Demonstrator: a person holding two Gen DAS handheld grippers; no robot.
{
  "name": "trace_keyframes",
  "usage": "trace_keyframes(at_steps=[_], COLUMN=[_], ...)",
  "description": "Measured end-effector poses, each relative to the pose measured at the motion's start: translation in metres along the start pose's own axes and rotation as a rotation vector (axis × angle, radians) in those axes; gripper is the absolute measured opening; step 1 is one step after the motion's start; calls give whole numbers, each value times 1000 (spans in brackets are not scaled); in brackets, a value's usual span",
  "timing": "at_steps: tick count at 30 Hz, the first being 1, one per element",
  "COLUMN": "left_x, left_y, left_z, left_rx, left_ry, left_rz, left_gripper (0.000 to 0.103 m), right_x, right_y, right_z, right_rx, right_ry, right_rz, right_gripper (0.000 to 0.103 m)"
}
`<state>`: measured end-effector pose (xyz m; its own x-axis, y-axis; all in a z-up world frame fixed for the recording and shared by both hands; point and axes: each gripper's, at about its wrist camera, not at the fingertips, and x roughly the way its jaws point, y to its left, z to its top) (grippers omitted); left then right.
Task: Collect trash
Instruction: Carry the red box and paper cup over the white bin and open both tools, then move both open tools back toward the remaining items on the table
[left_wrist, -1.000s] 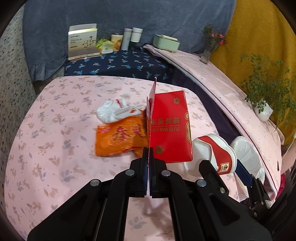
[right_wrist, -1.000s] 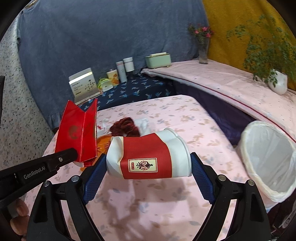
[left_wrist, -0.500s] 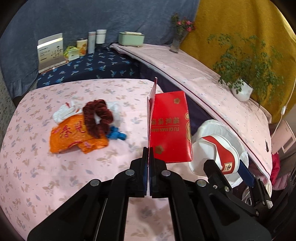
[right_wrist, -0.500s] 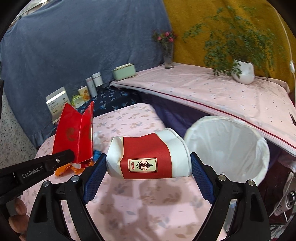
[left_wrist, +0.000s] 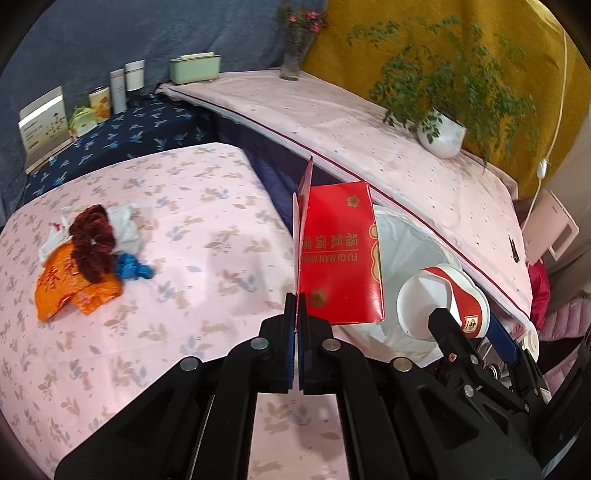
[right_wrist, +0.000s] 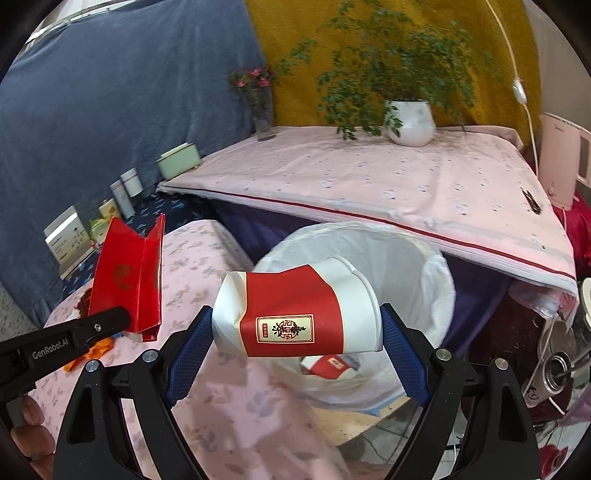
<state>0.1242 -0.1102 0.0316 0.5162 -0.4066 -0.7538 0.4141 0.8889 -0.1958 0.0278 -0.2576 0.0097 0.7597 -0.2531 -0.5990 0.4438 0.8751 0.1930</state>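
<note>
Gripping crushed paper cup (right_wrist: 295, 314), right gripper (right_wrist: 295, 332) jaws clamped, frame centre over white-lined bin (right_wrist: 424, 266) | left gripper (left_wrist: 296, 314) jaws clamped on red carton (left_wrist: 338, 254)

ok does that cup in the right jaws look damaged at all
Yes. The red-and-white paper cup, held sideways in the right gripper above the white-lined trash bin, is crumpled: its base end is dented and creased.
</note>
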Motion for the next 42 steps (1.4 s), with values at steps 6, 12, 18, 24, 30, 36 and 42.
trace_keyframes(at_steps=[6, 12, 18, 24, 30, 36, 42], left_x=[20, 47, 65, 63, 57, 53, 43], left_y=[-31, -51, -55, -42, -29, -12, 7], left_z=[3, 9, 10, 11, 11, 7, 1], left_rx=[54, 76, 62, 7, 10, -22, -54], left_ry=[24, 61, 67, 32, 9, 8, 0], left_rz=[-54, -112, -138, -94, -41, -21, 1], left_gripper=[0, 1, 4, 53, 55, 55, 55], right_x=[4, 12, 23, 34, 39, 35, 28], right_y=[-27, -49, -57, -54, -48, -38, -24], right_z=[2, 6, 10, 12, 10, 8, 7], right_rx=[36, 61, 69, 77, 76, 63, 42], right_ry=[0, -1, 2, 20, 29, 26, 22], right_rz=[-40, -69, -81, -67, -58, -51, -37], right_gripper=[84, 84, 84, 85, 85, 85, 85])
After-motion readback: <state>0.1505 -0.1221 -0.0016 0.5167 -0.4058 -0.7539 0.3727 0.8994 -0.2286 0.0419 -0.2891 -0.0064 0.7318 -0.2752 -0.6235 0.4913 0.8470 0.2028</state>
